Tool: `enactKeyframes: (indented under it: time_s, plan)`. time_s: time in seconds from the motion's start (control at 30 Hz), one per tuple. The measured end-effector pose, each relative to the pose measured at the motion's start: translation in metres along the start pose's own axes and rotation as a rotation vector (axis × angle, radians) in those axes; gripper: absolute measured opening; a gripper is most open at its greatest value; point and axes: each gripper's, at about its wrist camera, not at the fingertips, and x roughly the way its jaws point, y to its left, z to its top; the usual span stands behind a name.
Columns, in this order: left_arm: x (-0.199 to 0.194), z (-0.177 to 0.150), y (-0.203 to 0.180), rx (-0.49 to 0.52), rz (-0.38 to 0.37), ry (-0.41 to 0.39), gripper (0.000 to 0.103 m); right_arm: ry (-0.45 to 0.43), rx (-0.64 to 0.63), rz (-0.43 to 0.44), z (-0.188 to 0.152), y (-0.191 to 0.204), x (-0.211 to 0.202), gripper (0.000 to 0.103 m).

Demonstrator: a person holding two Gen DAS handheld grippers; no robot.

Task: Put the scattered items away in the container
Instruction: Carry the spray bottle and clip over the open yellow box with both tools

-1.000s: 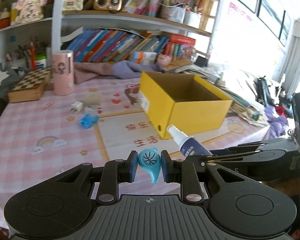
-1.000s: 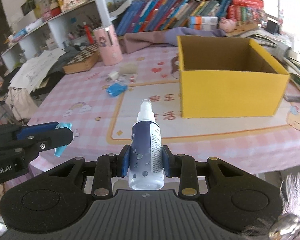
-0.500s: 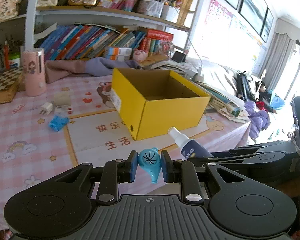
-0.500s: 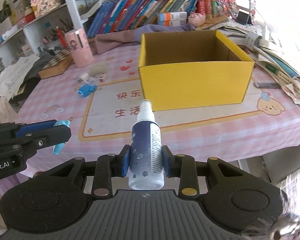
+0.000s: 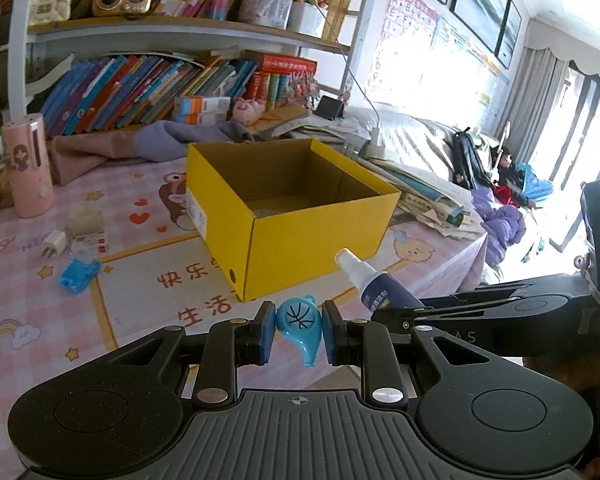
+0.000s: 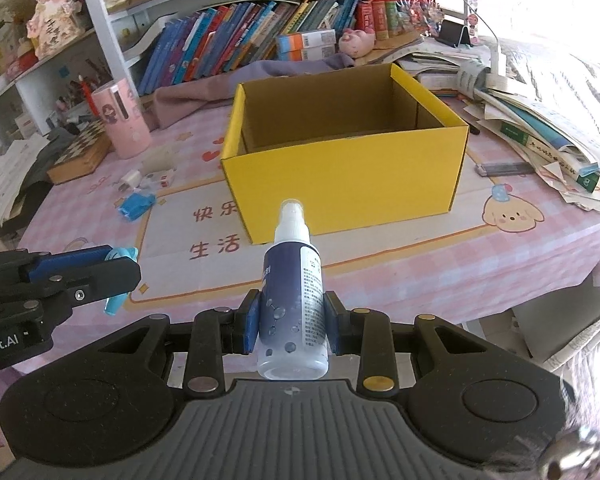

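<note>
Both grippers now nearer the yellow box (image 6: 346, 184), which fills more of each view. Box: ahead of both, open-topped; left wrist view alone shows a small round thing on its floor. Right gripper (image 6: 292, 322): clamped on spray bottle (image 6: 294, 296). Left gripper (image 5: 298, 330): clamped on blue whistle (image 5: 300, 320).

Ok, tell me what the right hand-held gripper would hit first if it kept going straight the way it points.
Probably the near wall of the yellow box: the right hand-held gripper, shut on the spray bottle, points at it. Depth is unclear; it might meet the tablecloth first.
</note>
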Motion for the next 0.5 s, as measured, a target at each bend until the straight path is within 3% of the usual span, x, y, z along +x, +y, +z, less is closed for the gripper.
enactKeyframes:
  time_s: [0.5]
  plan:
    - [0.033,0.025,-0.014,0.04,-0.064,-0.005,0.023,-0.019,0.035,-0.054,0.016,-0.028,0.005,0.03]
